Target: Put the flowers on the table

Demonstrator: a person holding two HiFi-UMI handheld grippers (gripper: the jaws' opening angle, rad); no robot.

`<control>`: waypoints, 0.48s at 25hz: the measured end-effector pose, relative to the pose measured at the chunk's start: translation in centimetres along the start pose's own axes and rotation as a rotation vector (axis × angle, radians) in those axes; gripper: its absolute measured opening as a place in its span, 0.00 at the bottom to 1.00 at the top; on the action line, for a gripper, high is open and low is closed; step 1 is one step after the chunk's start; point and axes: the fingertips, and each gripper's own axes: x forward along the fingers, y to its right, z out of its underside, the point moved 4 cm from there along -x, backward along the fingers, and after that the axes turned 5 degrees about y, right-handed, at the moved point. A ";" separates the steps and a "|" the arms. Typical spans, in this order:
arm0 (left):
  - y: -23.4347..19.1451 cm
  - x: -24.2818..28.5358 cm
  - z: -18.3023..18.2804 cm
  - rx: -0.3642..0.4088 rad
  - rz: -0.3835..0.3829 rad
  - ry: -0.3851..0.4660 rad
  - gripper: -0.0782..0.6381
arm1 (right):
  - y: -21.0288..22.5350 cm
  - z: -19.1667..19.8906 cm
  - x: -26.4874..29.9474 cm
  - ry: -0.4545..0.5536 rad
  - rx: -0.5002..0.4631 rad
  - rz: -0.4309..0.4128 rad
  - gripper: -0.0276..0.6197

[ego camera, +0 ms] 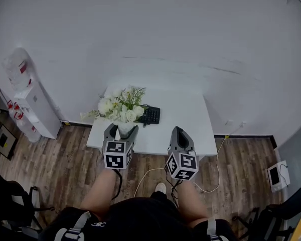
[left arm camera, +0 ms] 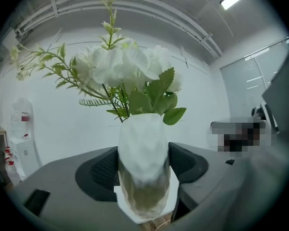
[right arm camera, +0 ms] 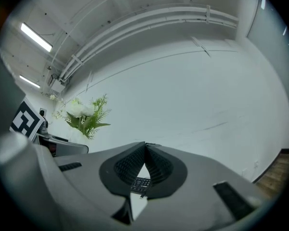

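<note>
White flowers with green leaves point(ego camera: 121, 107) stand upright in a white faceted vase point(ego camera: 126, 128). My left gripper point(ego camera: 121, 130) is shut on the vase over the front left part of the white table point(ego camera: 190, 117). I cannot tell whether the vase touches the tabletop. In the left gripper view the vase point(left arm camera: 143, 153) fills the gap between both dark pads point(left arm camera: 98, 172), with the flowers point(left arm camera: 125, 69) above. My right gripper point(ego camera: 178, 133) hovers at the table's front right, shut and holding nothing. In the right gripper view its jaws point(right arm camera: 144, 150) meet, and the flowers point(right arm camera: 84, 112) show at the far left.
A black keyboard point(ego camera: 149, 115) lies on the table just right of the flowers. A water dispenser point(ego camera: 27, 102) stands by the wall at left. A white cable point(ego camera: 218, 159) runs over the wooden floor, and a small white device point(ego camera: 278, 174) sits at right.
</note>
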 end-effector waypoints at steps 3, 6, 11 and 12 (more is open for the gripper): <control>0.9 5.4 -0.4 -0.004 -0.001 -0.019 0.58 | 3.3 0.2 4.3 -0.018 0.006 -0.009 0.05; 1.9 10.8 -0.9 -0.010 0.000 -0.035 0.58 | 6.9 0.6 8.4 -0.039 0.035 -0.014 0.05; 3.8 18.9 -1.2 -0.020 -0.002 -0.063 0.58 | 12.6 1.0 14.5 -0.057 0.054 -0.022 0.05; 4.0 20.4 -1.3 -0.021 -0.004 -0.067 0.58 | 13.6 1.1 15.7 -0.061 0.057 -0.026 0.05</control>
